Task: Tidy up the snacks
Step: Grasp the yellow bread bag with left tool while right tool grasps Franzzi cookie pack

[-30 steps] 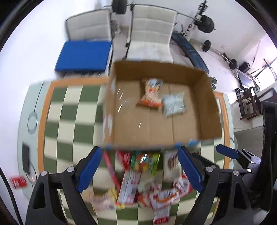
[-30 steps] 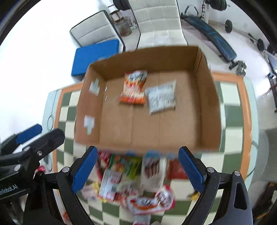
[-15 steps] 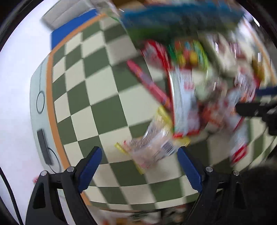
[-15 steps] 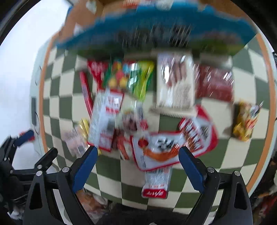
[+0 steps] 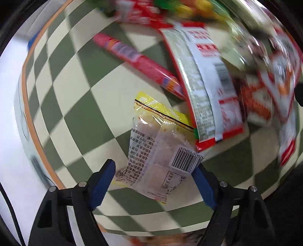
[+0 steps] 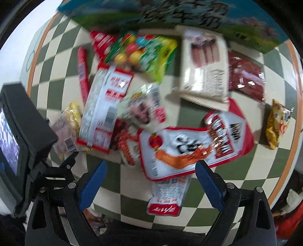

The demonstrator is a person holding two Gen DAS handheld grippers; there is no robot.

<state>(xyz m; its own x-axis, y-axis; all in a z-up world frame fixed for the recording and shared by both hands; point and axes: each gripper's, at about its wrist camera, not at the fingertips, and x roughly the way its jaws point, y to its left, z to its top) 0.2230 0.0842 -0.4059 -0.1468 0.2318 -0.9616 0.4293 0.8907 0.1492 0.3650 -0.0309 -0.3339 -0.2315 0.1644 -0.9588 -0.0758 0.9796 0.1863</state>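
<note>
A pile of snack packets lies on the green-and-cream checked table (image 5: 79, 117). My left gripper (image 5: 154, 182) is open, its blue fingers either side of a clear packet with a yellow top and a barcode (image 5: 161, 149). Beside it lie a long red stick pack (image 5: 136, 62) and a red-and-white bag (image 5: 204, 90). My right gripper (image 6: 151, 186) is open above a white-and-red bag with an orange picture (image 6: 176, 151) and a small white packet with a red end (image 6: 166, 196). The clear packet also shows at the left of the right wrist view (image 6: 66, 128).
The box's blue-green printed side (image 6: 170, 15) stands behind the pile. A green candy bag (image 6: 149, 54), a white sausage pack (image 6: 204, 64), a dark red pack (image 6: 246, 75) and a yellow bag (image 6: 276, 126) lie spread out. The left gripper's body (image 6: 20, 132) is at left.
Both grippers have dropped from looking into the box down to the snack pile. The left one has closed in around the clear packet; the right one is low over the white-and-red bag.
</note>
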